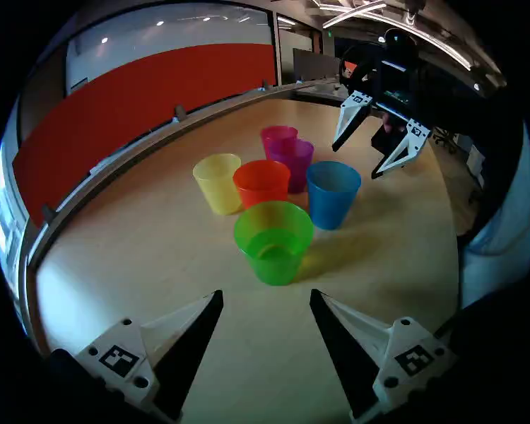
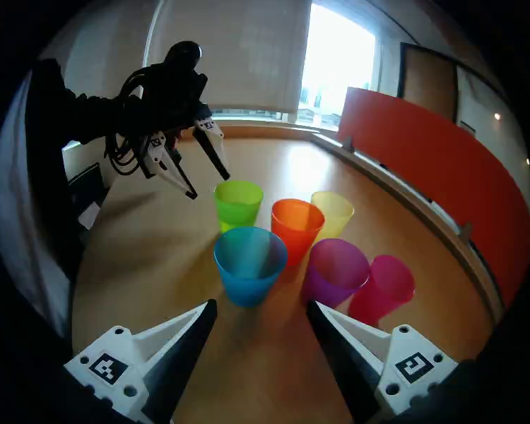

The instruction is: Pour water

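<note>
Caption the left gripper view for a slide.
Open left gripper faces the green cup, five more cups behind it, right gripper open beyond them.

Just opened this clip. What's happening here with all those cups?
A person holds a two-finger tool in each hand over a wooden table where six plastic cups stand clustered. The left tool is open and faces the green cup. The right tool is open on the opposite side, facing the blue cup. The orange cup, yellow cup, purple cup and pink cup complete the cluster. Neither tool touches a cup, and nothing is being poured.
</note>
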The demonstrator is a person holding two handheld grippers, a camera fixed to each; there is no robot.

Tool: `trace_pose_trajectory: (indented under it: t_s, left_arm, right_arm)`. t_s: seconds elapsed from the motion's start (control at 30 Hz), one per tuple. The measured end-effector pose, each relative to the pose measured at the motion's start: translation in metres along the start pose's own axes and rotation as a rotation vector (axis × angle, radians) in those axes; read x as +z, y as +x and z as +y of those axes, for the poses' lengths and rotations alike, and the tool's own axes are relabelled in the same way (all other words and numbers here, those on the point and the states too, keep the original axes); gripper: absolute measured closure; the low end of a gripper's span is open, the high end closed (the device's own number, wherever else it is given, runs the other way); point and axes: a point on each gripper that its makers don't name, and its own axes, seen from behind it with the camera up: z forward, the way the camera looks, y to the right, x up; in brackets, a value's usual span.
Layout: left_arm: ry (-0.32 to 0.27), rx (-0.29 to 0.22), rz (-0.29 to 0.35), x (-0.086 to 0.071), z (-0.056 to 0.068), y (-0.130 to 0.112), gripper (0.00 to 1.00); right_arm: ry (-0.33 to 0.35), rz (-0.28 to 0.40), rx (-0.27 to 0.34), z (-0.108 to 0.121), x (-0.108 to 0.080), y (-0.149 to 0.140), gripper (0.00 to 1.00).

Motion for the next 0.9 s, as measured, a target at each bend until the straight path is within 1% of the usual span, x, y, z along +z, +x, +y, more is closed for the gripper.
trace_pose_trajectory:
  t_s: [0.1, 0.2, 0.37, 0.47, 0.57, 0.67, 0.77, 0.9]
  left_arm:
    - [0.016, -0.003, 0.003, -0.003, -0.003, 0.0, 0.09]
    - [0.047, -0.015, 0.016, -0.006, -0.011, 0.001, 0.09]
    - [0.113, -0.055, 0.049, -0.014, -0.024, 0.001, 0.09]
    - [0.138, -0.075, 0.063, -0.018, -0.027, 0.001, 0.09]
    - [0.161, -0.086, 0.075, -0.023, -0.03, 0.002, 0.09]
    - [0.2, -0.099, 0.088, -0.029, -0.037, 0.006, 0.09]
    - [0.251, -0.118, 0.108, -0.037, -0.048, 0.011, 0.09]
    - [0.331, -0.15, 0.154, -0.049, -0.063, 0.021, 0.09]
  right_arm:
    - [-0.014, -0.005, 0.002, 0.002, -0.002, -0.002, 0.02]
    - [-0.039, -0.006, 0.013, 0.006, -0.005, -0.003, 0.01]
    - [-0.099, 0.003, 0.035, 0.015, -0.011, -0.001, 0.02]
    - [-0.128, 0.006, 0.046, 0.019, -0.015, -0.001, 0.01]
    - [-0.156, 0.017, 0.069, 0.022, -0.018, 0.002, 0.02]
    - [-0.19, 0.032, 0.099, 0.028, -0.022, 0.005, 0.01]
    - [-0.244, 0.05, 0.128, 0.039, -0.029, 0.009, 0.02]
    - [-0.334, 0.072, 0.177, 0.057, -0.041, 0.012, 0.01]
